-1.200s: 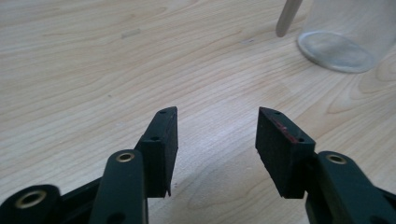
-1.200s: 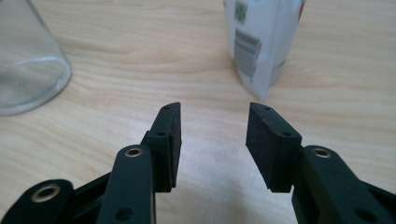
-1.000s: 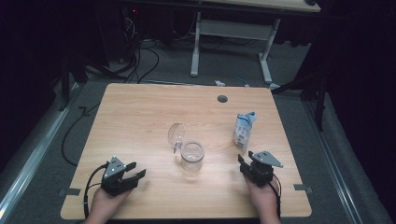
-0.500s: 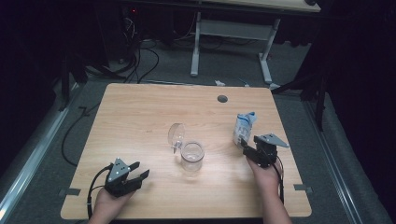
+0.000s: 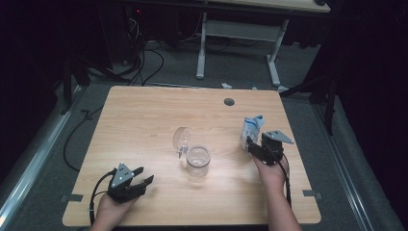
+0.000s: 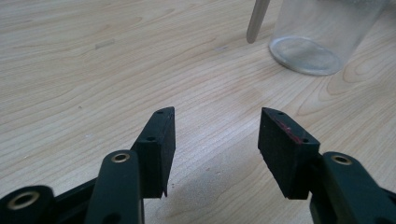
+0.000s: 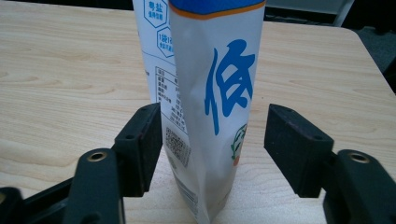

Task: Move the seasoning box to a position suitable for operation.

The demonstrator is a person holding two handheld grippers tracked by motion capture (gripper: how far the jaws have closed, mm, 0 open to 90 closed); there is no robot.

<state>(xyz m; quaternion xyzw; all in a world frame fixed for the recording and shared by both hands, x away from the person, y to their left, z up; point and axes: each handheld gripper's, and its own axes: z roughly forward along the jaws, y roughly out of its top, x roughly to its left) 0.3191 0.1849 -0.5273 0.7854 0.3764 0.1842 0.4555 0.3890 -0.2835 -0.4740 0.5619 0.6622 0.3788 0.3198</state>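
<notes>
The right gripper [image 5: 251, 144] sits at the right side of the table [image 5: 144, 120], its jaws spread wide w/ the white-and-blue pouch [image 5: 252, 130] standing upright between them. In the right gripper view the pouch [image 7: 205, 102] rises from the wood w/ blue characters and an orange stripe near its top; the jaw on the left of that view is just beside the pouch's printed side, maybe brushing it – can't tell for sure – while the jaw on the right stands clearly apart from it. So the right gripper [image 7: 212, 144] is around the pouch but not clamped on it.

The left gripper [image 5: 142, 180] is at the near-left part of the table, held by the person's left hand [image 5: 111, 211], jaws apart and nothing between them. In the left gripper view the left gripper [image 6: 215, 140] shows only bare wood in the gap; farther off, toward the upper right of that view, is the base of the clear glass jar [image 6: 322, 37].

From the high view the glass jar [image 5: 197, 160] stands upright near the table's middle, w/ its round clear lid [image 5: 181, 139] just beside it at the far-left – touching or not, can't tell. Jar is well apart from both grippers, pouch to its right. A round cable hole [image 5: 229, 102] sits in the tabletop near the far edge. The right hand [image 5: 270, 173] grips the right tool from behind.
</notes>
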